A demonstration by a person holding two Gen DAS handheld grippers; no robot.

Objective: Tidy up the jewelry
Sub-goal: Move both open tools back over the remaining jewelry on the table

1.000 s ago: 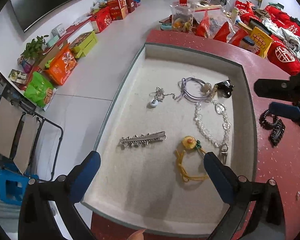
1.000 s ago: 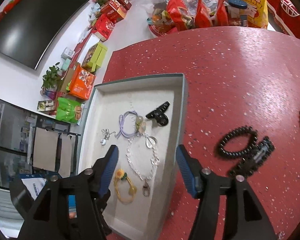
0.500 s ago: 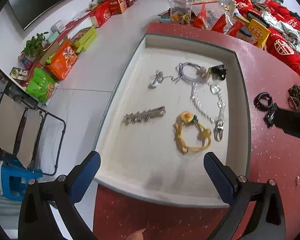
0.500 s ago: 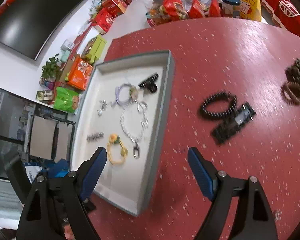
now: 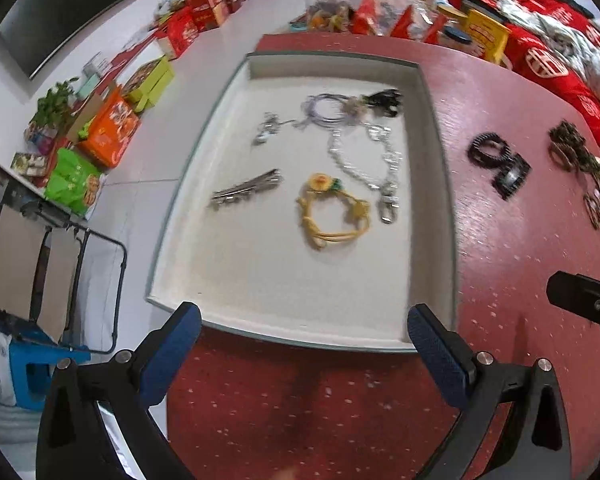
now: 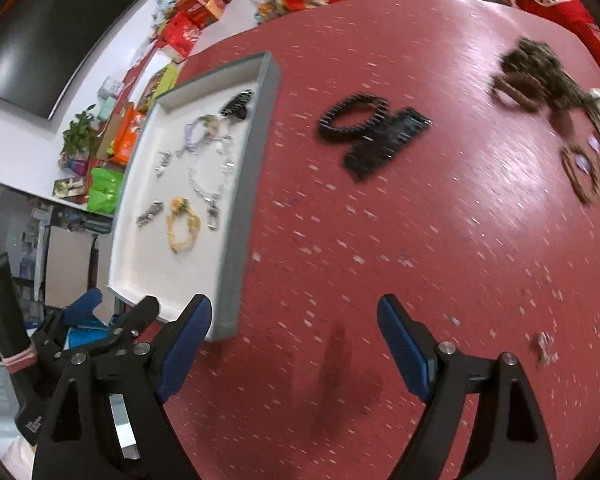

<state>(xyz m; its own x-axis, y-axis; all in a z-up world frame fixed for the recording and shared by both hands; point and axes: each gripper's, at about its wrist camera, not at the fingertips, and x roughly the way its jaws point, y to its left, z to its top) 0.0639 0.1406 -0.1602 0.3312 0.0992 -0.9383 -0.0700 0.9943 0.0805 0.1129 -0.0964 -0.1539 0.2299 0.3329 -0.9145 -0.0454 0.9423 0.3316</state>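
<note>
A white-lined grey tray (image 5: 444, 184) (image 6: 256, 152) on the red table holds a yellow bracelet (image 5: 332, 212) (image 6: 182, 224), a silver hair clip (image 5: 246, 192), a crystal chain (image 5: 380, 160), a purple hair tie (image 5: 326, 110), a small pendant (image 5: 266, 132) and a black clip (image 5: 384, 100). Right of the tray lie a black coil tie (image 6: 354, 118) (image 5: 488, 148) and a black comb clip (image 6: 386, 144) (image 5: 512, 174). My left gripper (image 5: 300, 340) hangs open over the tray's near edge. Empty and open, my right gripper (image 6: 294, 332) hovers above bare table to the tray's right.
Brown bead bracelets (image 6: 528, 76) (image 5: 568, 148) and a woven bracelet (image 6: 584, 174) lie at the table's far right. A small metal piece (image 6: 542, 346) rests near the right fingers. Snack bags and red packages (image 5: 484, 32) crowd the table's far end. The floor drops away left of the tray.
Both grippers have drawn back from the tray toward the table's near side; the right one swung rightward over bare table and spread its jaws wider. The jewelry has not moved.
</note>
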